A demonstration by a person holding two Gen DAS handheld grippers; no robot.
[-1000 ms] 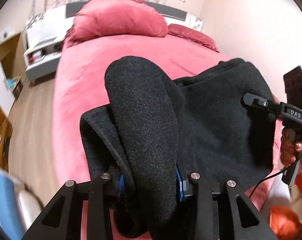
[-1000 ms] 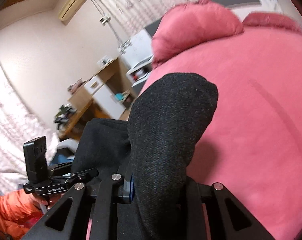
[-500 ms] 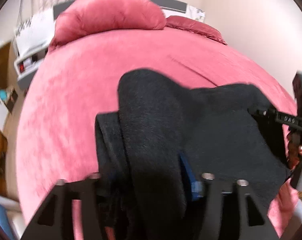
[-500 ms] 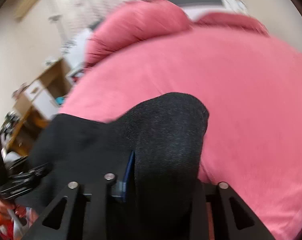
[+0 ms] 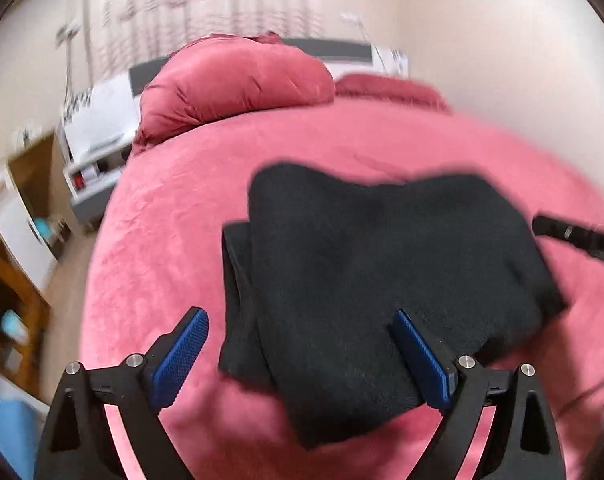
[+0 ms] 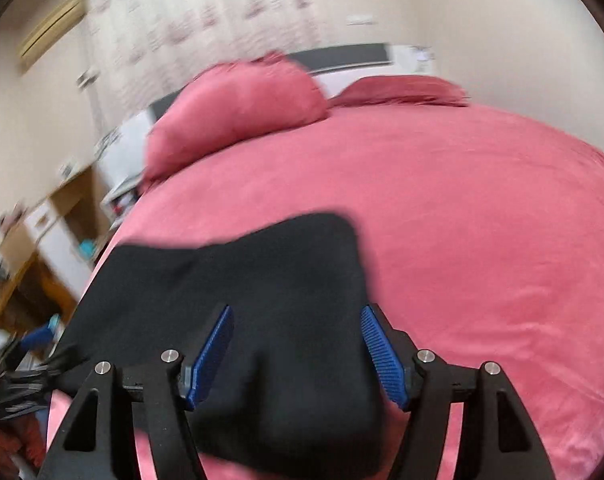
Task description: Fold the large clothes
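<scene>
A wide bed with a pink plush cover point(image 5: 149, 240) carries a folded black fleece garment point(image 5: 374, 264), lying flat near its foot edge. The left hand-held gripper point(image 5: 302, 356) is spread wide, blue pads either side of the fabric. The right hand-held gripper point(image 6: 297, 356) is likewise spread above the garment's other end.

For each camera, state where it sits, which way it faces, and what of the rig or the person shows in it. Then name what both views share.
Left wrist: sits on the left gripper, looking along its open blue-padded fingers over the black garment toward the pillows; the other gripper's tip enters at the right edge.
Right wrist: sits on the right gripper, open, facing the same way across the pink bed; the other gripper shows blurred at lower left.
Shared: the garment, the bed, the pillows and the curtained wall.
</scene>
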